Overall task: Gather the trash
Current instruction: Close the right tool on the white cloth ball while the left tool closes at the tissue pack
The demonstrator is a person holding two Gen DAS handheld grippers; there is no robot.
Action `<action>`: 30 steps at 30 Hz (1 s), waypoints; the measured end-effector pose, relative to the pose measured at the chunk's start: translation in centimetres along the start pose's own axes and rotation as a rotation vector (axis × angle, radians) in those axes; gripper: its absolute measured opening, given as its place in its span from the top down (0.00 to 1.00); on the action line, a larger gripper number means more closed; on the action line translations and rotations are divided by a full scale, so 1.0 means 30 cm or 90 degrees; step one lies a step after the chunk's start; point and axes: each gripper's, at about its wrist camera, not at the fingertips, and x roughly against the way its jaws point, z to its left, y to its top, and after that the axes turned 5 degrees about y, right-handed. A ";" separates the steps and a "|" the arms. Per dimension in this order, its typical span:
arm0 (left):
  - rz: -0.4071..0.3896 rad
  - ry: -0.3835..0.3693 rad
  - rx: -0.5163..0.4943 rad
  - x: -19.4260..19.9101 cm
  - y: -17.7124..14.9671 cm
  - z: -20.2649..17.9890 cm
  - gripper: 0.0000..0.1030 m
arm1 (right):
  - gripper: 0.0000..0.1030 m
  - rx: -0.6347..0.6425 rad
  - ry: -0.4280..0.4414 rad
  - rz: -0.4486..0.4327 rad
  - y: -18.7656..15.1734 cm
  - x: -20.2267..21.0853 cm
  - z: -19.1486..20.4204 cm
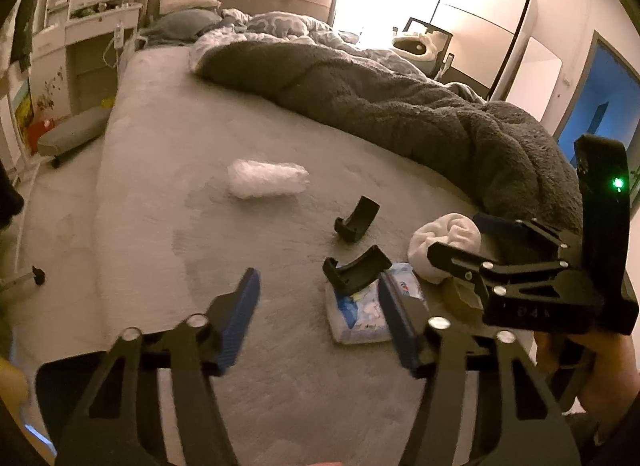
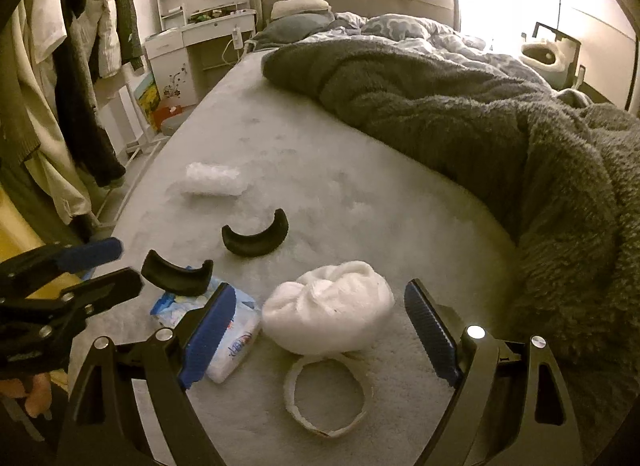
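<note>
Several pieces of trash lie on the grey bed [image 2: 360,185]. A crumpled white wad [image 2: 328,306] lies between the tips of my open right gripper [image 2: 320,330], with a cardboard tape ring [image 2: 296,406] just below it. A blue-and-white tissue pack [image 1: 356,314] [image 2: 236,338] lies beside it, under one black curved plastic piece [image 1: 356,270] [image 2: 176,272]. A second black curved piece [image 1: 356,219] [image 2: 256,238] and a bubble-wrap roll [image 1: 266,177] [image 2: 214,179] lie farther off. My left gripper [image 1: 320,314] is open and empty, hovering near the tissue pack.
A dark fleece blanket [image 2: 500,137] is bunched along the right side of the bed. A white dresser with mirror [image 2: 200,33] and hanging clothes [image 2: 80,65] stand to the left. The right gripper's body [image 1: 540,290] shows at the right in the left wrist view.
</note>
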 end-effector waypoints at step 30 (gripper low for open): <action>0.013 0.027 0.011 -0.097 0.016 -0.043 0.86 | 0.41 0.038 0.014 0.021 -0.001 -0.054 -0.022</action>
